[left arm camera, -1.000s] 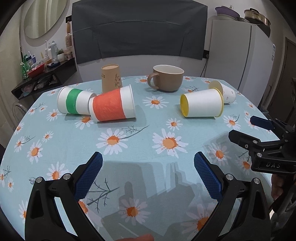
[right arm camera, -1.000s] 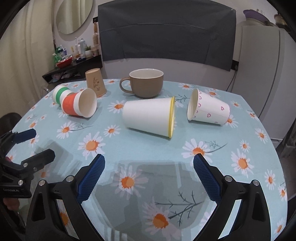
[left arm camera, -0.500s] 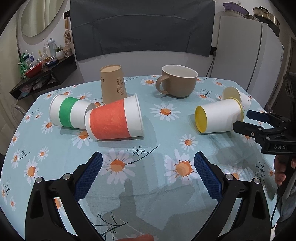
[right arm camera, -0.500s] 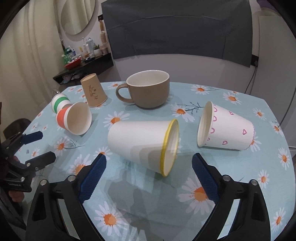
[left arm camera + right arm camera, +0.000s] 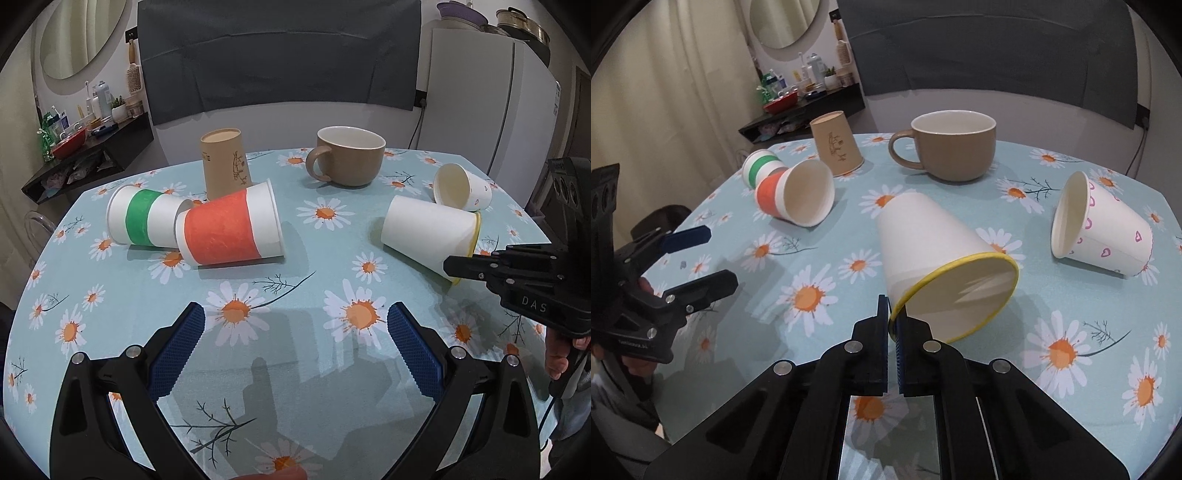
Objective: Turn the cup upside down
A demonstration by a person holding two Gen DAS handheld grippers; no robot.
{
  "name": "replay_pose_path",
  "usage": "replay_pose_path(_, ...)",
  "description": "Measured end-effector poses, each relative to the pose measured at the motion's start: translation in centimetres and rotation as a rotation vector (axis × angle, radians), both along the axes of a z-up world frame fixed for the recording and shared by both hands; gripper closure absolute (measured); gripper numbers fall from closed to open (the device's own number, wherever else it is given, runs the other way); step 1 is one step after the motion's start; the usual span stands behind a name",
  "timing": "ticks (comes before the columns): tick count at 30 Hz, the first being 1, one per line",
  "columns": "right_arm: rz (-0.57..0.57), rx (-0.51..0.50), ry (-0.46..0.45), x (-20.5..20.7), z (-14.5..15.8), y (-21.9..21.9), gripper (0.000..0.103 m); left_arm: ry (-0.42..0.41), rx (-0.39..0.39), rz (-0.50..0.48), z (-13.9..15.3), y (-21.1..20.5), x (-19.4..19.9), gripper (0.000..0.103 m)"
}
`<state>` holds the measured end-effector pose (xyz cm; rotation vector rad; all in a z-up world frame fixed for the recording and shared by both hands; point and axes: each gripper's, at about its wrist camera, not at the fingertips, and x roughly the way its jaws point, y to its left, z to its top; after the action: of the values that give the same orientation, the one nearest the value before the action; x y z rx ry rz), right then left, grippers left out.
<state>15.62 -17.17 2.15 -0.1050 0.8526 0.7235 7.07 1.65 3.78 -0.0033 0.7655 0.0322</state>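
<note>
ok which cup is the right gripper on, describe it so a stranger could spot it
On the daisy tablecloth, look in front of the brown mug, on the side nearest the right gripper. The yellow-rimmed cup lies tipped there with its rim pinched. Unlike its neighbours, it is plain white with a yellow rim, no bands or hearts.

Two low wrist views across one daisy tablecloth [image 5: 295,229], right closer.
</note>
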Motion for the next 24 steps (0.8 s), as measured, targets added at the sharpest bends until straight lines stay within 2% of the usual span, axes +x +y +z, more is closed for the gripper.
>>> replay_pose_path(2, 0.022, 0.020, 0.017, -1.1, 0.0, 0.0, 0.099, -0.003, 0.002, 0.006, 0.2, 0.0, -0.8, 0.006)
replay_pose_path(14, 0.077, 0.013, -0.038, -9.5, -0.2, 2.0, 0.099, -0.020, -0.028, 0.014, 0.6, 0.7, -7.1, 0.006)
replay_pose_path(24, 0.106, 0.011, -0.052, -14.4, -0.7, 3.8, 0.099, -0.051, -0.042, 0.014, 0.7, 1.1, -11.6, 0.006)
